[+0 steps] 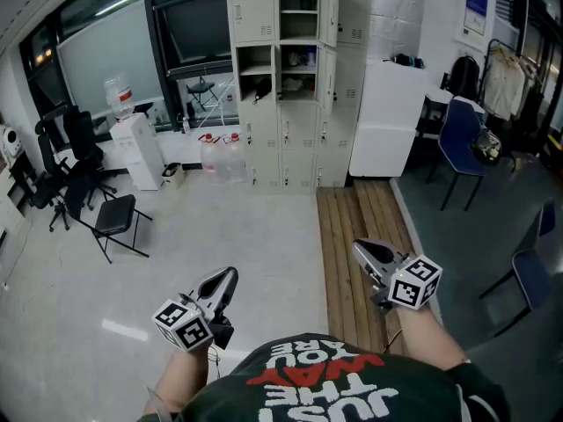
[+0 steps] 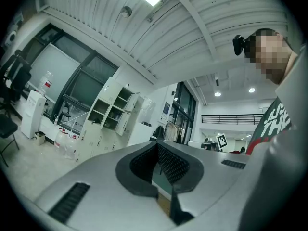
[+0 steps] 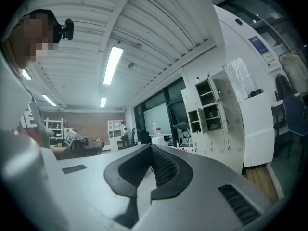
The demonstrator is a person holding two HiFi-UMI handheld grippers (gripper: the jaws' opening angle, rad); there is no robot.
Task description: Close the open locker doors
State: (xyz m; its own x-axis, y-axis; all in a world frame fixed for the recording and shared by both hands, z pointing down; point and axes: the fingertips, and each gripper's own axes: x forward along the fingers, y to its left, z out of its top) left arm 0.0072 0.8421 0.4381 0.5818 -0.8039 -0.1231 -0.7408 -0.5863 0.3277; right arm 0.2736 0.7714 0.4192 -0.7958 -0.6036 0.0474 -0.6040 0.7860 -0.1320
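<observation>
Fingers (image 1: 220, 286) far short of lockers (image 1: 299, 143)

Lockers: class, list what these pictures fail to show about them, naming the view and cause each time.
Head view: what lies in the open compartments of the lockers is too small to identify.
Left gripper view: the lockers' lower right corner sits behind the left gripper.
Right gripper view: the lowest locker row is partly behind the right gripper.
</observation>
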